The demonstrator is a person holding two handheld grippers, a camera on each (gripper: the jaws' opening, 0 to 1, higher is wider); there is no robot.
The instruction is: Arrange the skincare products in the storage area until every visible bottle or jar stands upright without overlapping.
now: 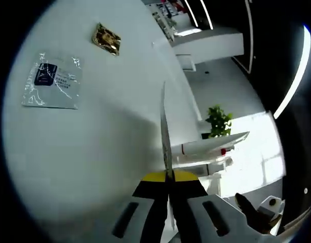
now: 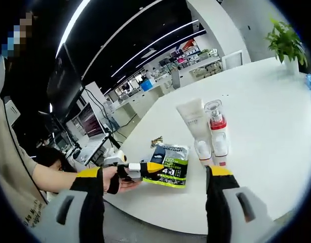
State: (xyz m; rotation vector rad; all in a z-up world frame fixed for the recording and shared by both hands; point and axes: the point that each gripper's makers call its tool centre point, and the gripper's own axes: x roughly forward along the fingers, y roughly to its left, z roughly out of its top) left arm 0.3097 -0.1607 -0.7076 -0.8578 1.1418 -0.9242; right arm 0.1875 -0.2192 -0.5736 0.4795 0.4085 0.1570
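Note:
My left gripper point(image 1: 169, 177) is shut on a flat sachet point(image 1: 164, 126), seen edge-on as a thin blade rising between the jaws. In the right gripper view that sachet point(image 2: 170, 164) is green and black, and a hand holds the left gripper point(image 2: 145, 168) just above the white table point(image 2: 267, 111). A white tube point(image 2: 194, 124) and a pump bottle with a red band point(image 2: 218, 129) lie side by side beyond it. Both appear again, the white tube point(image 1: 208, 146) and the pump bottle point(image 1: 224, 152), in the left gripper view. My right gripper point(image 2: 154, 173) stands wide open in front of them, holding nothing.
A silver sachet point(image 1: 51, 81) and a small gold sachet point(image 1: 106, 39) lie flat on the table point(image 1: 94, 152). The gold sachet point(image 2: 156, 140) is behind the held one. A potted plant point(image 2: 284, 40) stands at the far edge. A person point(image 2: 13, 167) is at the left.

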